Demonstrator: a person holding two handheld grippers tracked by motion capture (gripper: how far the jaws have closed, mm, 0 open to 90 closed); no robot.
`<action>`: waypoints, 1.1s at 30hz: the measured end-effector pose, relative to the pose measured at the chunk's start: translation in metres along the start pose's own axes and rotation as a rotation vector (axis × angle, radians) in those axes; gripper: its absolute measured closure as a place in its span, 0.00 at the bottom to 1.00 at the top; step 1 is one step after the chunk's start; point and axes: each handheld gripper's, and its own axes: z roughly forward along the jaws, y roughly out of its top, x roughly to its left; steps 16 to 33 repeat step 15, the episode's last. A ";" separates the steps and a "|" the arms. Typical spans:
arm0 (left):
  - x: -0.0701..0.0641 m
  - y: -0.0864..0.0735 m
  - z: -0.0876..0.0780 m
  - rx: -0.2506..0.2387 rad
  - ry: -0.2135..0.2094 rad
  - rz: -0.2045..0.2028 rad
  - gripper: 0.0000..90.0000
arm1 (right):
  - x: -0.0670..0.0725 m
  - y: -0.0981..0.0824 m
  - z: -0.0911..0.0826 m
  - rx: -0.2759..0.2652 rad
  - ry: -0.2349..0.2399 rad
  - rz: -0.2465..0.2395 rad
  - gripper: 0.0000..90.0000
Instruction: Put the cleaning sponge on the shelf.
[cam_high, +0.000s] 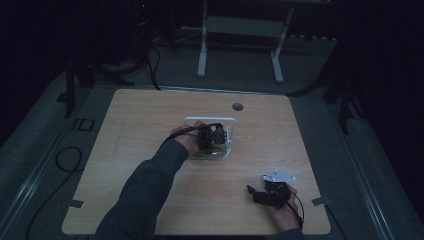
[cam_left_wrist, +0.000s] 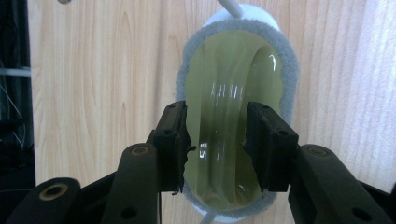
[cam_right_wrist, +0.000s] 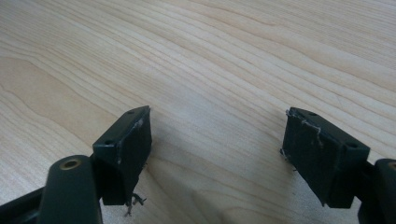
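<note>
An oval yellow-green glossy pad (cam_left_wrist: 233, 70) with a grey fuzzy rim lies in a white wire holder (cam_high: 210, 119) near the table's middle. My left gripper (cam_high: 212, 137) points down into the holder. In the left gripper view, the left gripper (cam_left_wrist: 215, 140) has its jaws either side of a raised glossy ridge of the pad, with small gaps at the black pads (cam_left_wrist: 173, 140), so it is open. My right gripper (cam_high: 255, 192) rests at the front right, held in a hand. The right gripper (cam_right_wrist: 215, 140) stands wide open over bare wood with nothing between its jaws.
The wooden table (cam_high: 150, 115) has a round cable hole (cam_high: 237, 106) at the back. White legs of another desk (cam_high: 202, 55) stand behind it on the dark floor. A cable (cam_high: 65, 160) loops on the floor at the left.
</note>
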 end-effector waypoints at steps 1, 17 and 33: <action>0.001 -0.001 -0.005 -0.013 0.007 -0.001 0.66 | 0.000 0.000 0.000 0.000 0.000 0.001 0.26; 0.002 -0.015 -0.053 -0.166 -0.083 -0.095 0.70 | 0.000 0.000 0.000 -0.001 0.000 0.000 0.26; 0.002 -0.015 -0.053 -0.166 -0.083 -0.095 0.70 | 0.000 0.000 0.000 -0.001 0.000 0.000 0.26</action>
